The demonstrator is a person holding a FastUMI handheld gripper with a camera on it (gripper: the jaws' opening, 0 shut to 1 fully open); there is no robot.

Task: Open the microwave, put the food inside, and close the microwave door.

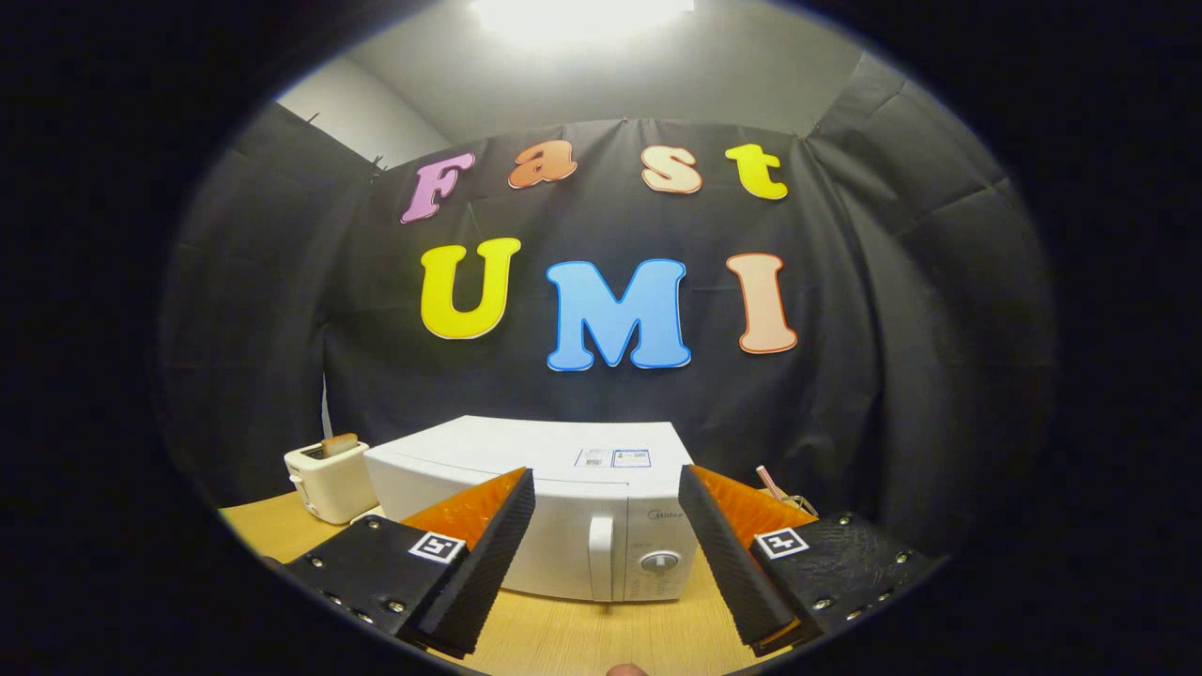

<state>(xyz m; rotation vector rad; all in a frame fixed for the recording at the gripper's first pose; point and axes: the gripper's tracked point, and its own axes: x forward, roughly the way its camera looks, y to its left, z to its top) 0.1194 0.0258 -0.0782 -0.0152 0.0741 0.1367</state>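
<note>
Microwave (pixel 545 526) stands on the tabletop (pixel 601 634) just ahead of the tongs (pixel 607 488), its door shut, with the handle (pixel 600 558) and dial (pixel 660 562) facing them. The tongs are spread wide and hold nothing; the handle shows in the gap between the fingers (pixel 488 554). A toaster (pixel 329 481) sits beside the microwave on its left, a slice of bread (pixel 338 443) sticking up from its slot.

gripper (pixel 606 493) spread, empty | microwave (pixel 563 507) door shut ahead | toaster (pixel 329 479) beside
</note>
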